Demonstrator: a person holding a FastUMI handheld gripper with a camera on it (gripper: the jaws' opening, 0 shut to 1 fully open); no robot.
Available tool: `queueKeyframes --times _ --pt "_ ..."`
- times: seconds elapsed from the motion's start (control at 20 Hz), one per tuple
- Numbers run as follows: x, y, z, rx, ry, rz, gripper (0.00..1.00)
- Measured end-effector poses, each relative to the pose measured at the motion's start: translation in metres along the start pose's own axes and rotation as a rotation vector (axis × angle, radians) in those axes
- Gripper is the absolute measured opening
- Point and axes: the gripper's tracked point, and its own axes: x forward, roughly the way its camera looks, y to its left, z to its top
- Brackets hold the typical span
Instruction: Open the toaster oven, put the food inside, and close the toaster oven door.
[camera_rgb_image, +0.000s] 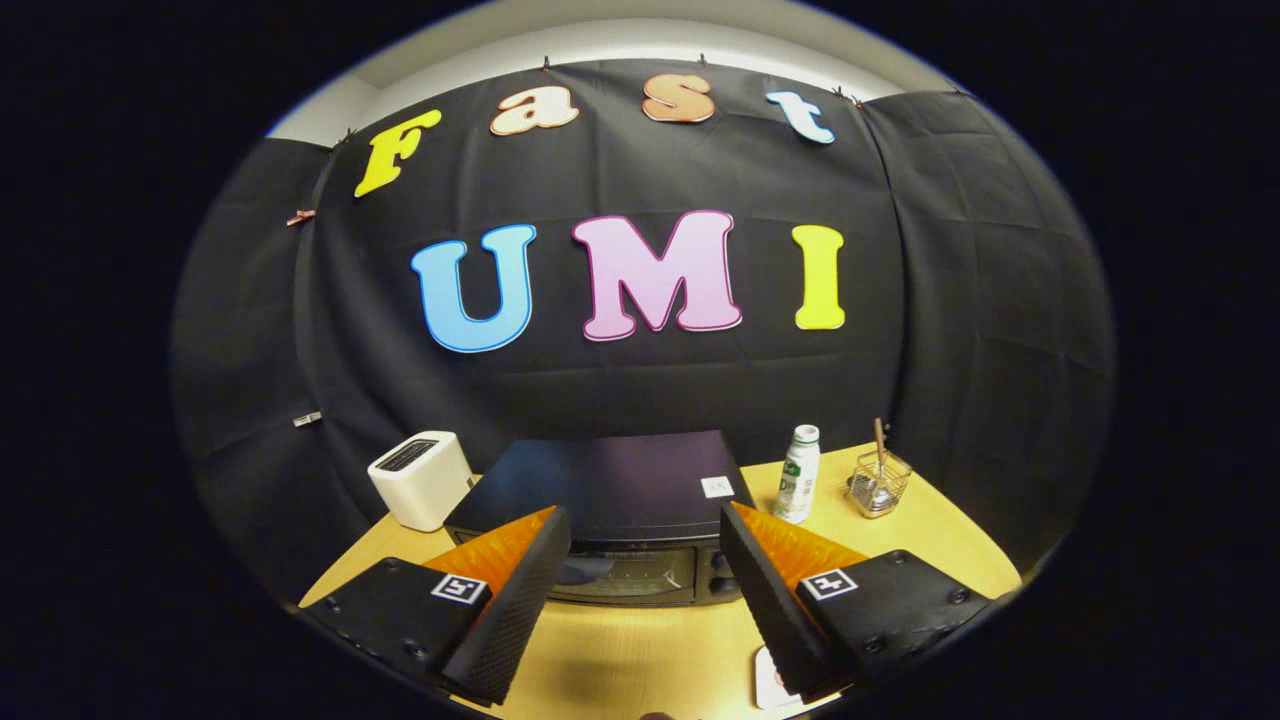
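A black toaster oven (610, 490) stands on the wooden table (640, 650) just ahead of my fingers, seen from above. Its glass door (625, 572) looks closed, with control knobs (718, 572) at the right end of its front. My gripper (645, 545) hangs above the table in front of the oven, open, with nothing between its fingers. A white plate edge (770, 680) peeks out below the right finger; whatever lies on it is hidden.
A white pop-up toaster (420, 478) sits left of the oven. To its right stand a white bottle with a green label (798, 474) and a wire basket holding utensils (878, 482). Black cloth walls close the booth behind and at both sides.
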Motion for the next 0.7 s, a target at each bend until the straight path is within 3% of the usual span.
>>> queueKeyframes --times 0.7 --pt "0.084 0.059 -0.086 -0.081 0.157 -0.031 0.98"
